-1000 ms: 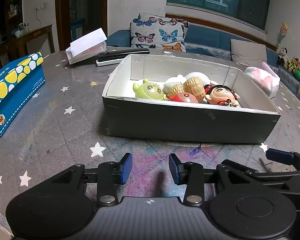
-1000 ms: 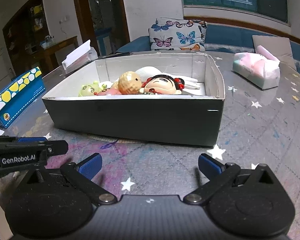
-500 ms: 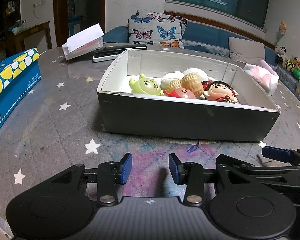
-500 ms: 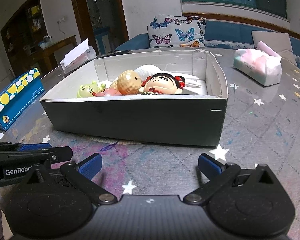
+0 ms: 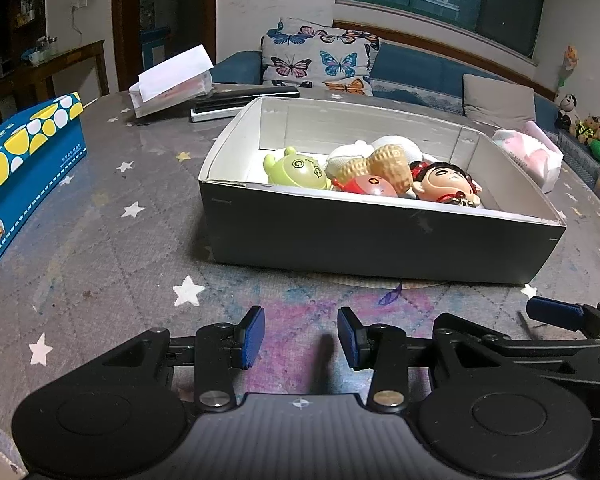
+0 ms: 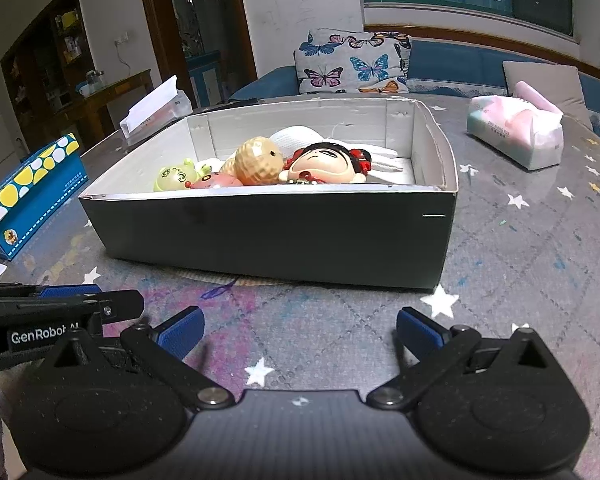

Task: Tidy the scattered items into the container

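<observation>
The surface [image 5: 100, 240] lies bare before the box [image 5: 380, 240], leaving open room to draw back. The toys [image 5: 380, 176] sit heaped inside, below its rim — tidying looks finished. Left tool [image 5: 301, 338] and right tool [image 6: 300, 330] hover low, side by side — both gape, holding nothing.

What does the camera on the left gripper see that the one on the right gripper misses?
Only the left wrist view shows the black flat device behind the box and the stuffed animals at the far right. Only the right wrist view shows the white star near the box's right corner. Both show the grey box, holding the green toy, peanut toy and doll, and the blue spotted carton. Both the left gripper and the right gripper are open and empty.
</observation>
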